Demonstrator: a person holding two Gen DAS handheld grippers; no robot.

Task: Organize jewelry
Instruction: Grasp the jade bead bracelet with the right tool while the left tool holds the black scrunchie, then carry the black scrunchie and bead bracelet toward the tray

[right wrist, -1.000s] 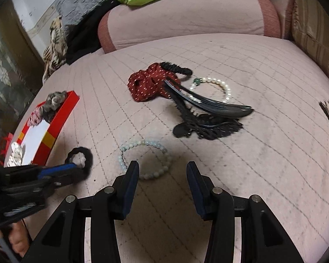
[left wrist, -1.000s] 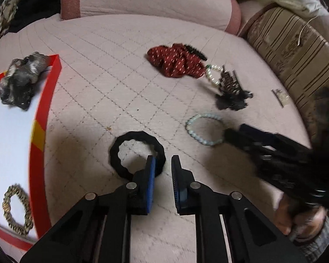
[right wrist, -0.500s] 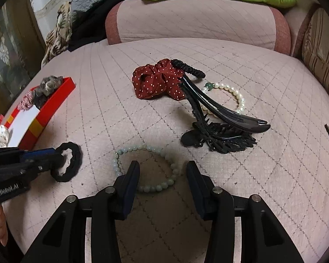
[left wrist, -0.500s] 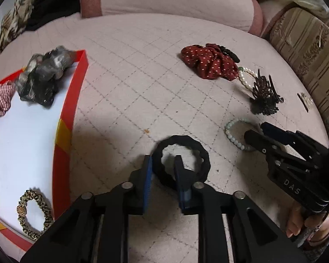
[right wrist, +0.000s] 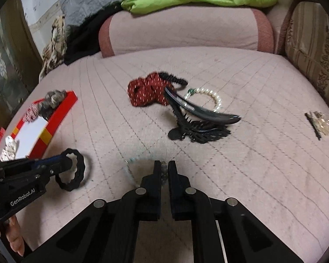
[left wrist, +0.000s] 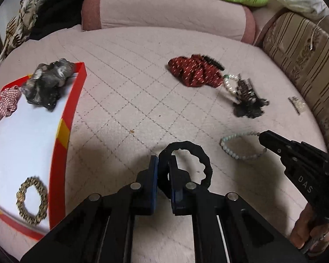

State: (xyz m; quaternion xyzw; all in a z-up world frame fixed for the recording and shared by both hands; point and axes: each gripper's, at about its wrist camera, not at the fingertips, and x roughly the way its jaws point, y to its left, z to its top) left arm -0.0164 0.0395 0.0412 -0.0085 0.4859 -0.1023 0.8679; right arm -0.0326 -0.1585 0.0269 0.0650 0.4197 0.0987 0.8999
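While pinching the black hair tie between jaws that have just been closing, left gripper clamping one side of the ring, the rest of the loop sticking out to the right over the pink quilted cushion. Right gripper, jaws likewise just closing to a narrow slit, nipping the pale green bead bracelet on its right side. Lying to the left, red-rimmed white tray holding a gold scrunchie, a checked scrunchie and a grey scrunchie. Resting farther back, black hair claw, pearl bracelet and red dotted scrunchie, close together.
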